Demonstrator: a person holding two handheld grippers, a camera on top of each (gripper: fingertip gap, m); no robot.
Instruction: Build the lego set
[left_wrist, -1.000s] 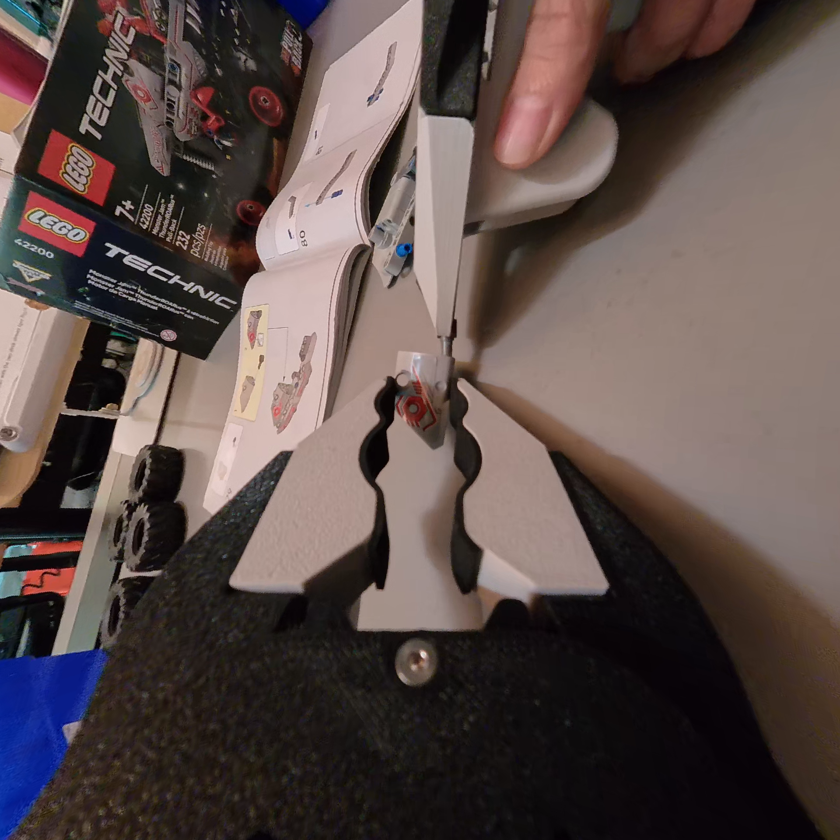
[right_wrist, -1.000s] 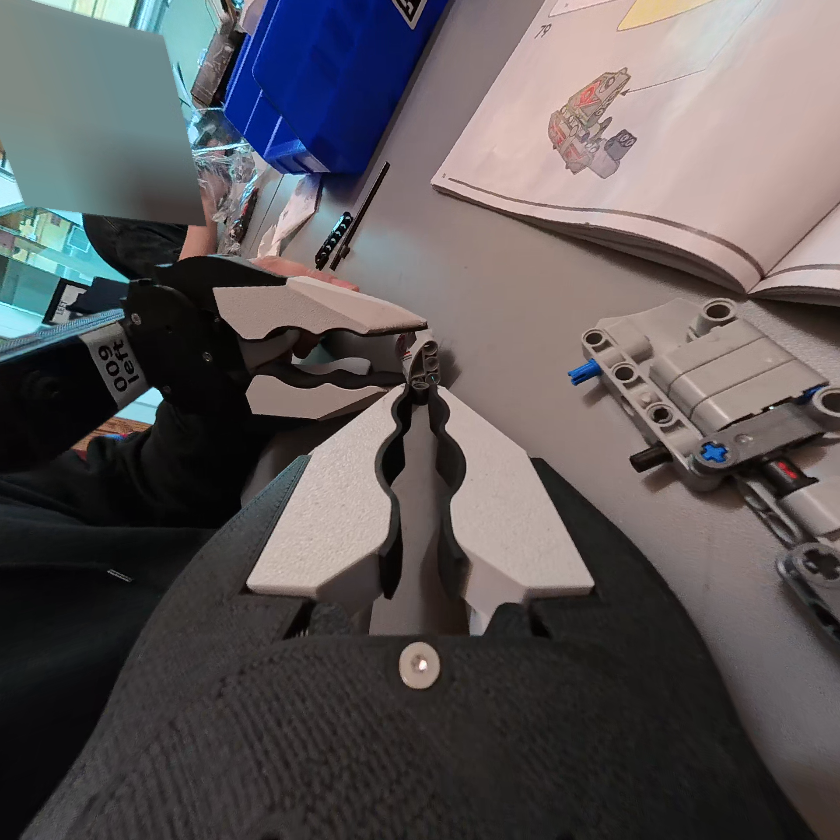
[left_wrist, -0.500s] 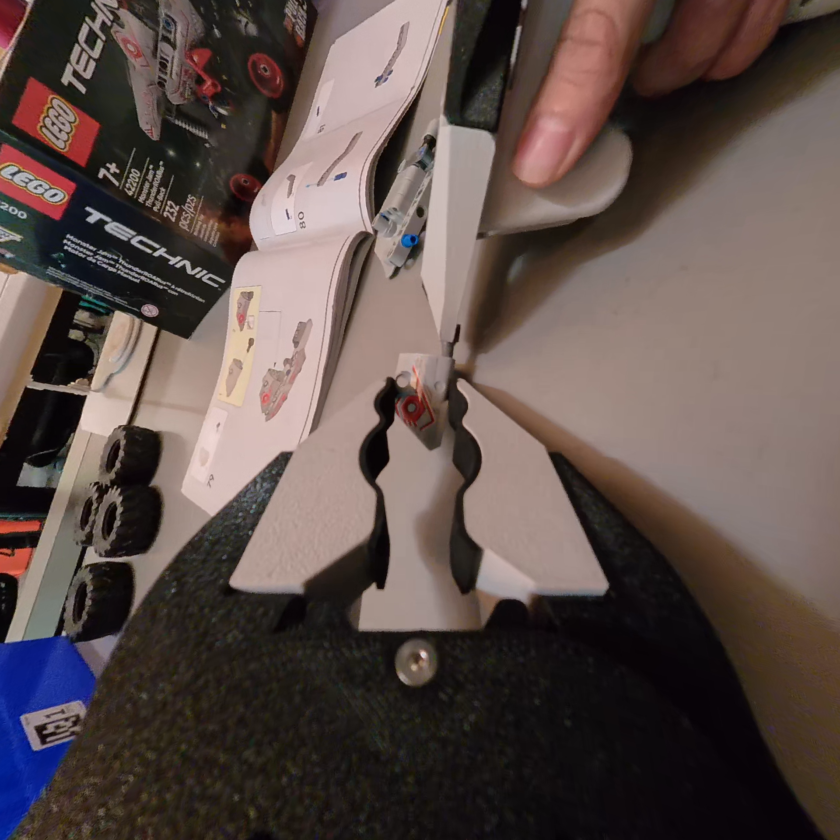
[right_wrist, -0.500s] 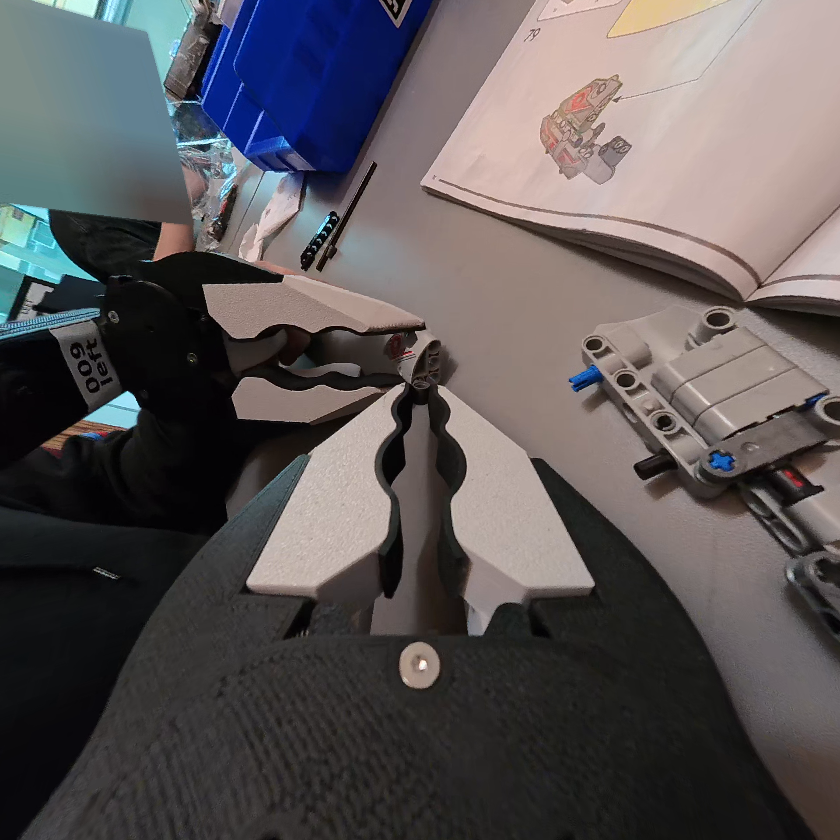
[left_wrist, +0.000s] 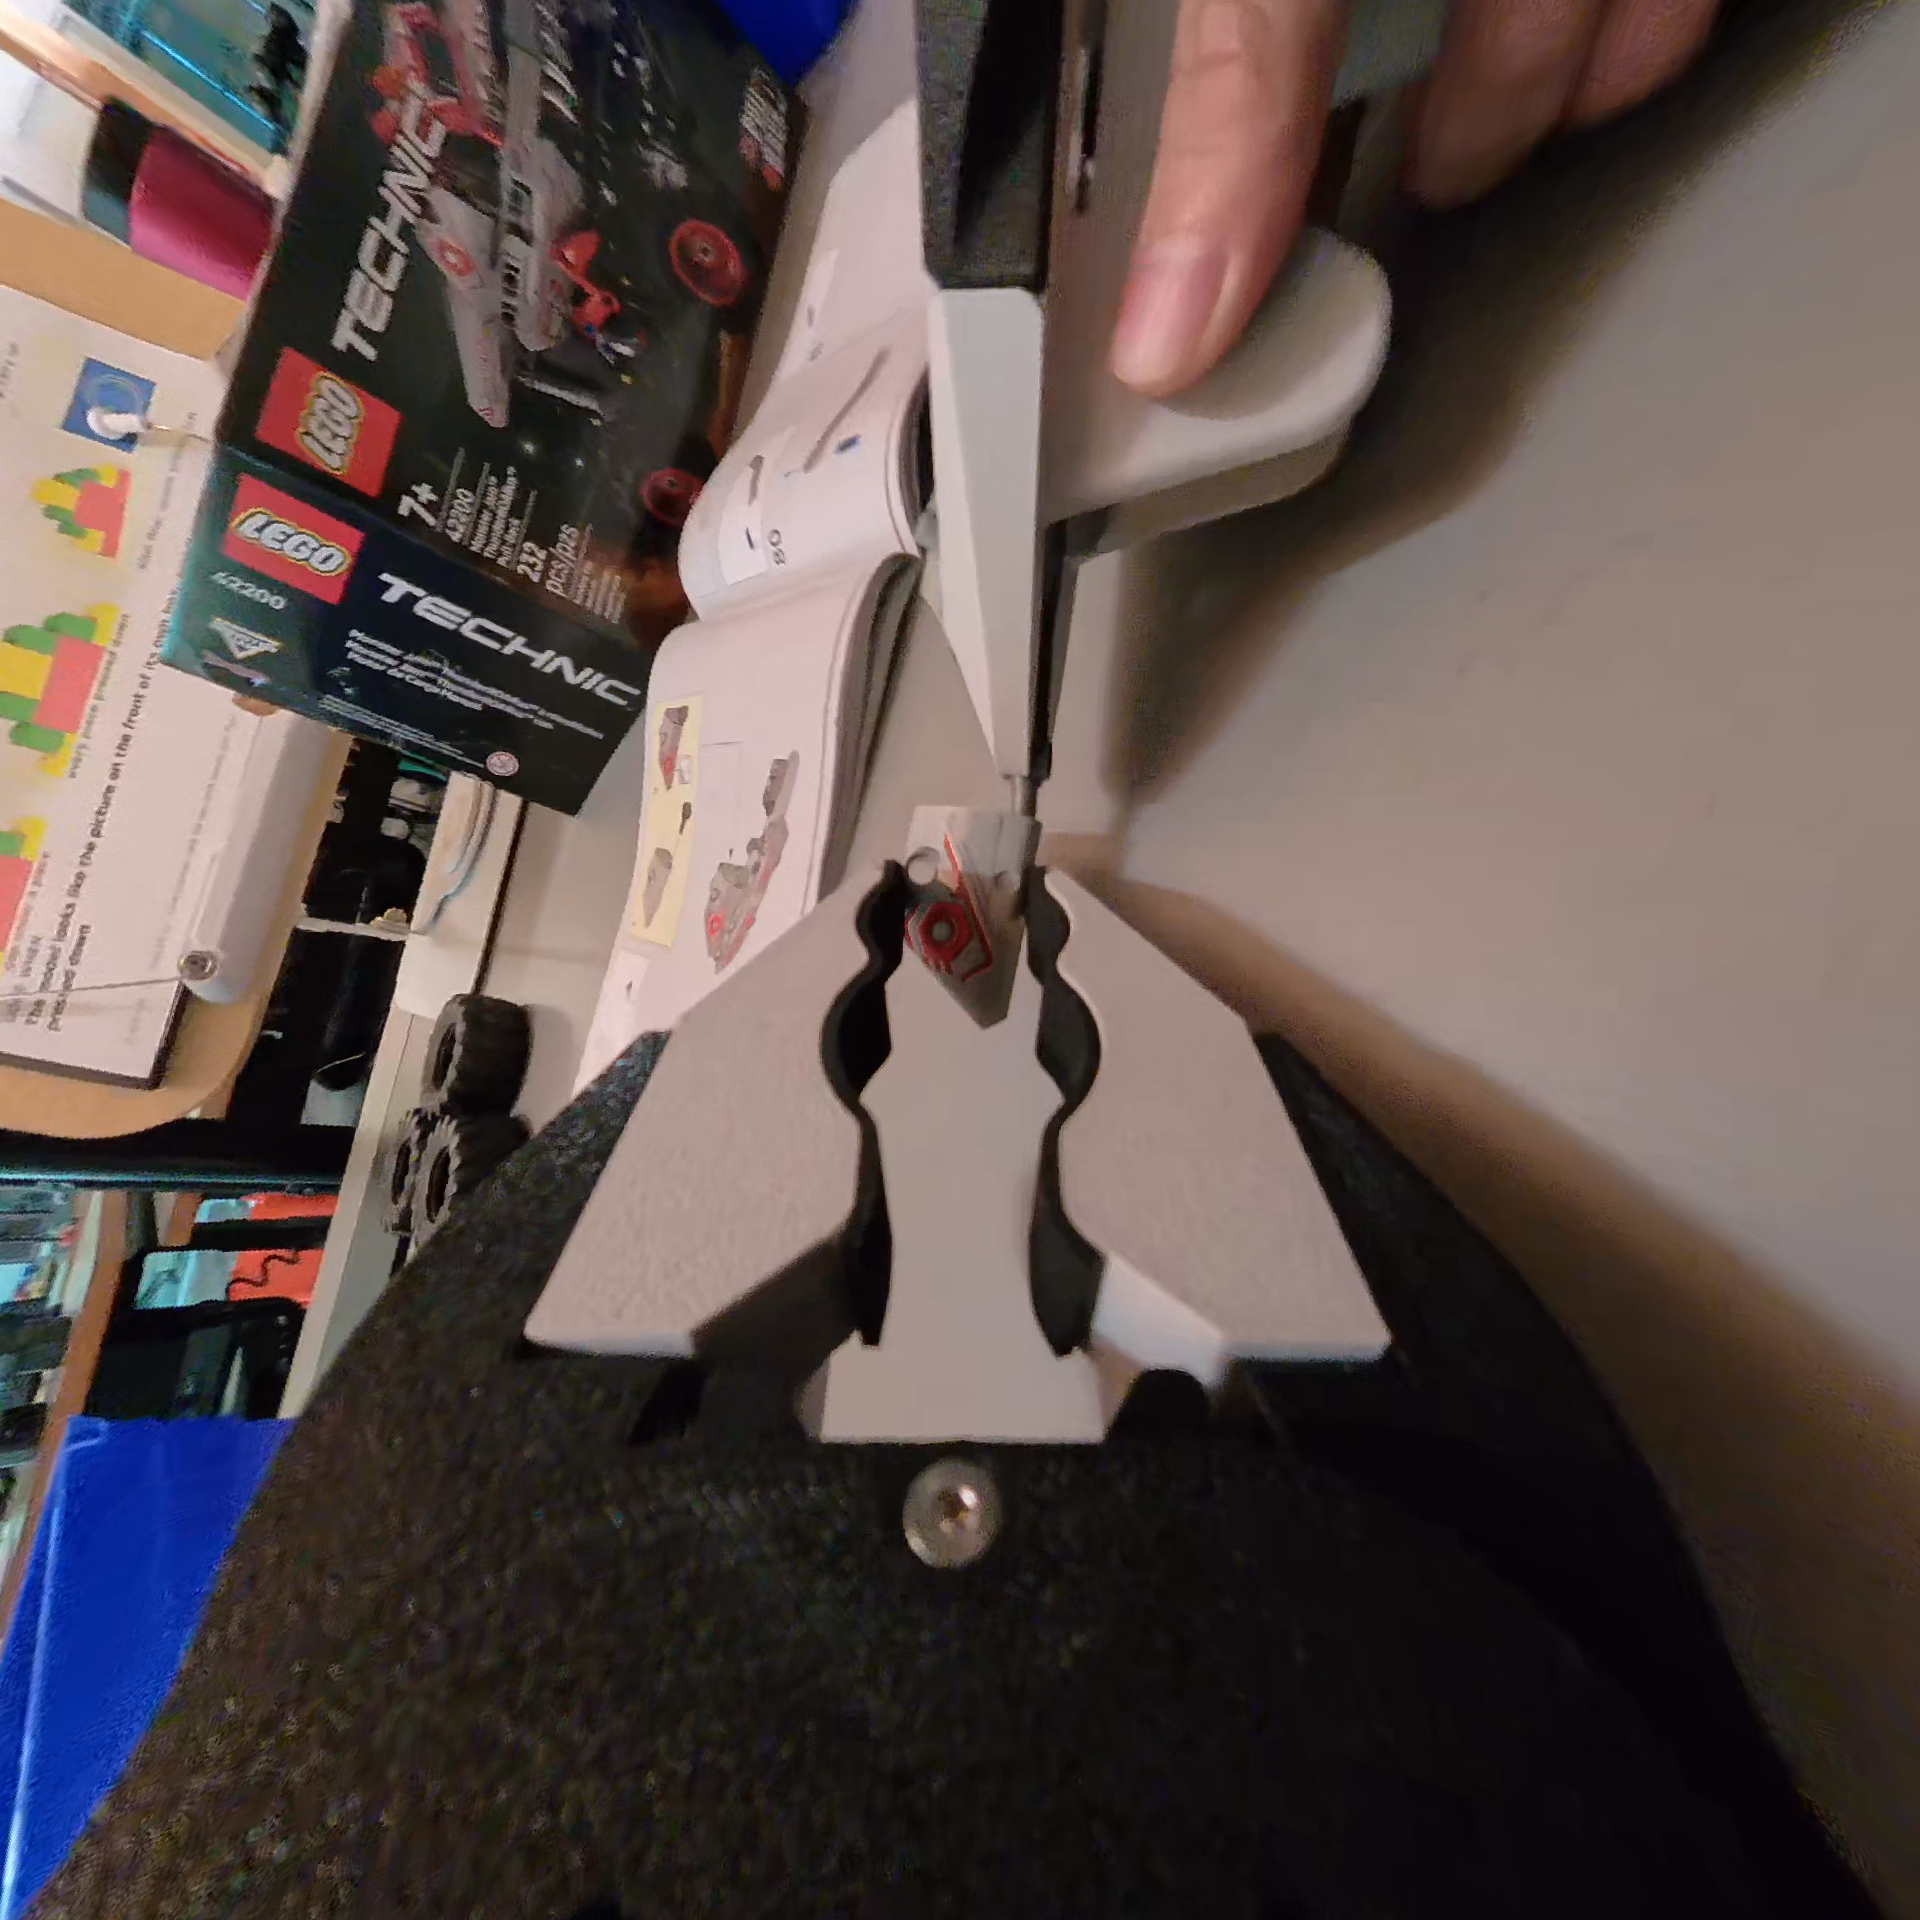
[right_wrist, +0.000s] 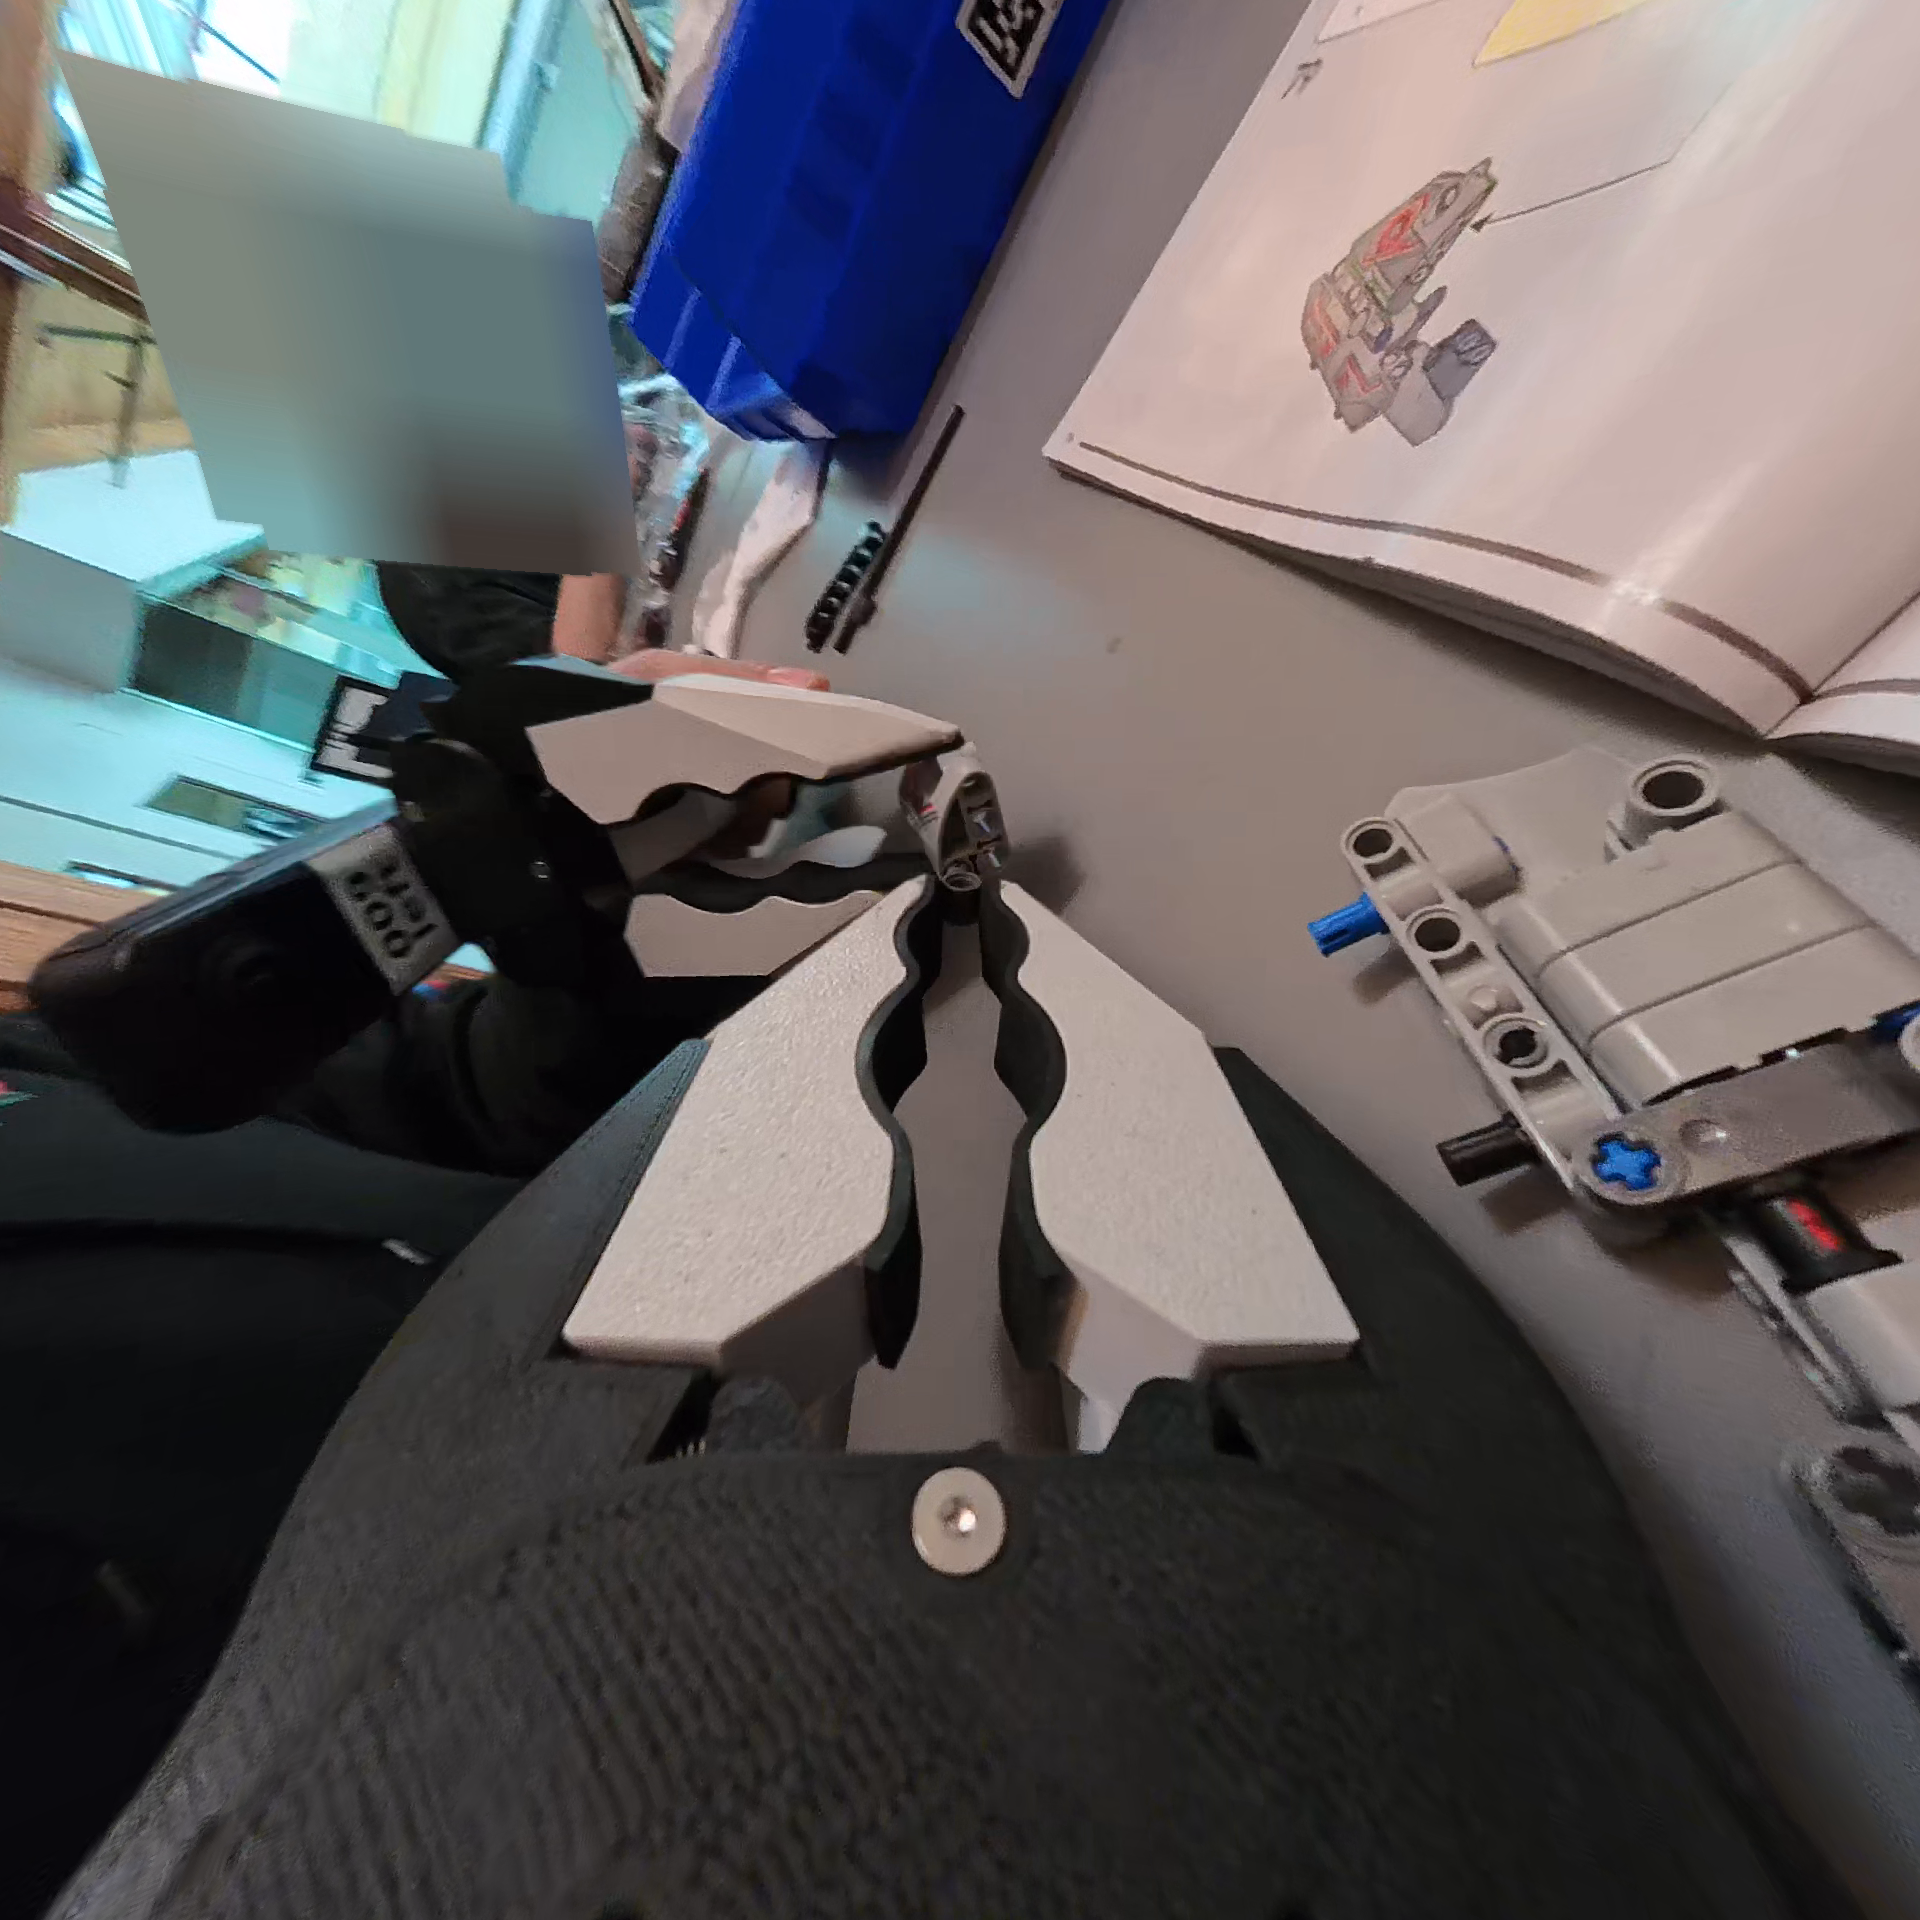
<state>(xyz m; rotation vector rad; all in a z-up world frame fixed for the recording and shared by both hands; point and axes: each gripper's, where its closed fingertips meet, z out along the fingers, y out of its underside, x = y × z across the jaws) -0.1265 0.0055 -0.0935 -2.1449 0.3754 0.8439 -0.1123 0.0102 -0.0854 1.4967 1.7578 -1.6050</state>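
My left gripper is shut on a small grey panel piece with a red sticker and holds it above the grey table. My right gripper is shut on a small dark pin, whose end meets the panel piece. In the left wrist view the right gripper comes down from above with the pin at the piece's top edge. In the right wrist view the left gripper comes in from the left. A partly built grey assembly lies on the table to the right.
An open instruction booklet lies beyond the assembly and also shows in the left wrist view. The set's box and several black tyres are at the left. A blue bin, a black axle and a black beam lie farther back. Left and right tips are no more than a few centimetres apart.
Both grippers have shifted and tilted slightly while staying shut. The pin's end stays against the panel piece. The grey assembly looks nearer in the right wrist view.
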